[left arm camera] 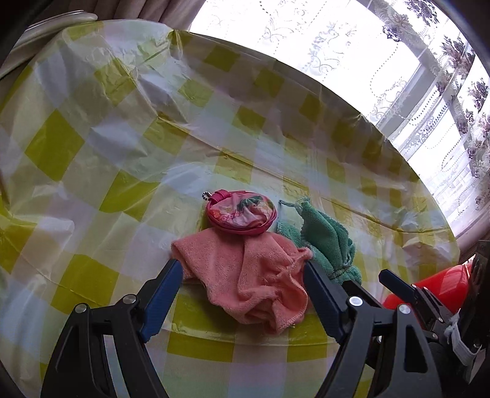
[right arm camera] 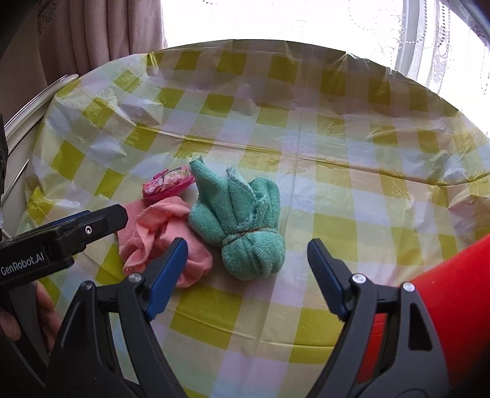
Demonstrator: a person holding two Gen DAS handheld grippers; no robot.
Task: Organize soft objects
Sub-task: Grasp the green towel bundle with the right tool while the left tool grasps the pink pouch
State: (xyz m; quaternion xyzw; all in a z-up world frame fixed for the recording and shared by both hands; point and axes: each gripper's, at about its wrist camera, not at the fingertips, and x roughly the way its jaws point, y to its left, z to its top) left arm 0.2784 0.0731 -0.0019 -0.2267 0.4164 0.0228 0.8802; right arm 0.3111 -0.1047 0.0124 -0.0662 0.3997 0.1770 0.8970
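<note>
A table under a crinkly plastic cloth of yellow and white squares (right arm camera: 306, 147), a big bright window behind it (right arm camera: 275, 21), thin white lace curtain with purple flowers (left arm camera: 459, 91), plain pinkish-brown thick curtain at the left (right arm camera: 101, 33), daylight shining on the cloth

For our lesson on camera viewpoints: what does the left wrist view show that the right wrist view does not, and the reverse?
Only the left wrist view shows the pouch's metal bead chain and the floral lace curtain. Only the right wrist view shows the band tying the green towel into a bundle, and a hand. Both show the pink towel, floral pouch, checked tablecloth, red container and both grippers, open.
</note>
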